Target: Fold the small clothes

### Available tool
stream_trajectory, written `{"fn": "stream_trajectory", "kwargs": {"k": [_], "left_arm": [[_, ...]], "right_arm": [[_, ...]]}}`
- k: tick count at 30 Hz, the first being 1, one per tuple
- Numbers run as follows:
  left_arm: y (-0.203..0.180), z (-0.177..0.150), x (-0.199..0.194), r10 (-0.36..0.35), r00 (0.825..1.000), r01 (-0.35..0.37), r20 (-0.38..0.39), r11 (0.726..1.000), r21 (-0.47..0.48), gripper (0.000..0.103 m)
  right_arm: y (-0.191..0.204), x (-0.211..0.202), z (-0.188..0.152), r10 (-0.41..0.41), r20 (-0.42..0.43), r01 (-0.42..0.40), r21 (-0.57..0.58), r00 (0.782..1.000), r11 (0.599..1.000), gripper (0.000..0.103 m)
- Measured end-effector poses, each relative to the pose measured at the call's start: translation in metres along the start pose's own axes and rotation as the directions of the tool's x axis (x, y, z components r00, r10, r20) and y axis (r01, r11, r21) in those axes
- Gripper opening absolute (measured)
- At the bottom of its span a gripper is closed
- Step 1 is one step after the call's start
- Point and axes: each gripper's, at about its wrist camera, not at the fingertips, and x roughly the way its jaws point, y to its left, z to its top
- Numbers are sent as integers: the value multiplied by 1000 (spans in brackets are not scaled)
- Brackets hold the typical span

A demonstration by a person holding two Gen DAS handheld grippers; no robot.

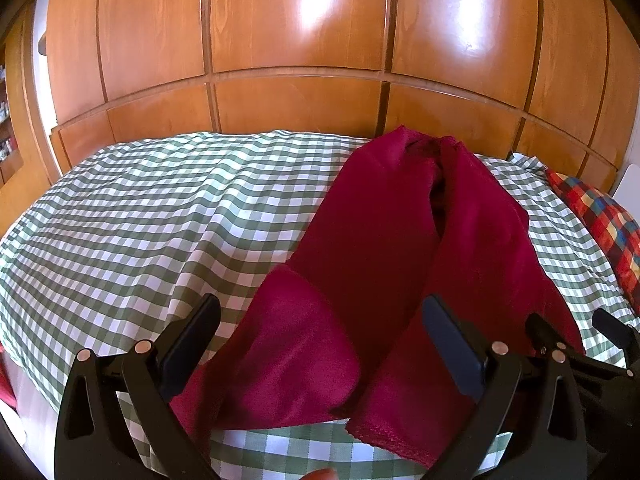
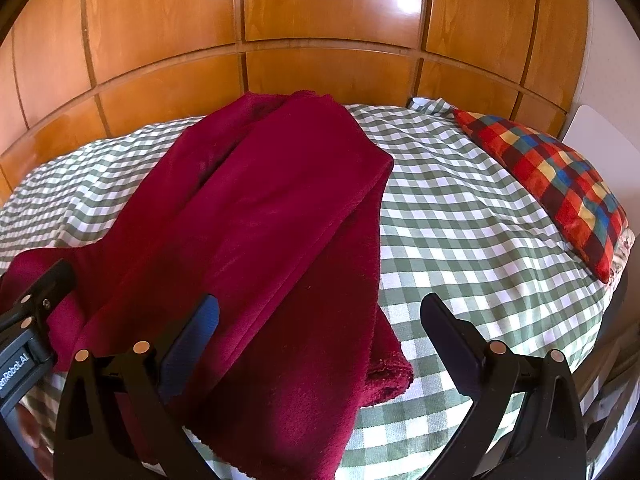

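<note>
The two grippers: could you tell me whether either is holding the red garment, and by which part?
Nothing is held. The left gripper and right gripper both hover open over the red garment.

Counted: one crimson garment (image 2: pixel 256 216), one plaid pillow (image 2: pixel 560 184), one checked bed (image 2: pixel 460 208), two claws (image 1: pixel 320 344) (image 2: pixel 320 344).

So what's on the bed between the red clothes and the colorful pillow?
Nothing but bare green-checked sheet. The right wrist view shows it best, from the red garment across to the plaid pillow.
</note>
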Motion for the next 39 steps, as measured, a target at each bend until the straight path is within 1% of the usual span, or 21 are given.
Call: {"fn": "stream_trajectory", "kwargs": {"k": [17,39], "left_arm": [[6,2,1,0,1000,0,1,1000,-9,101],[12,-1,2,23,1000,-23,5,1000,-15,101]], "right_arm": [[4,-2,0,4,3,-4,-15,1000,1000,100],[7,-1,-3,10,-5,-10,-22,1000,1000,100]]}}
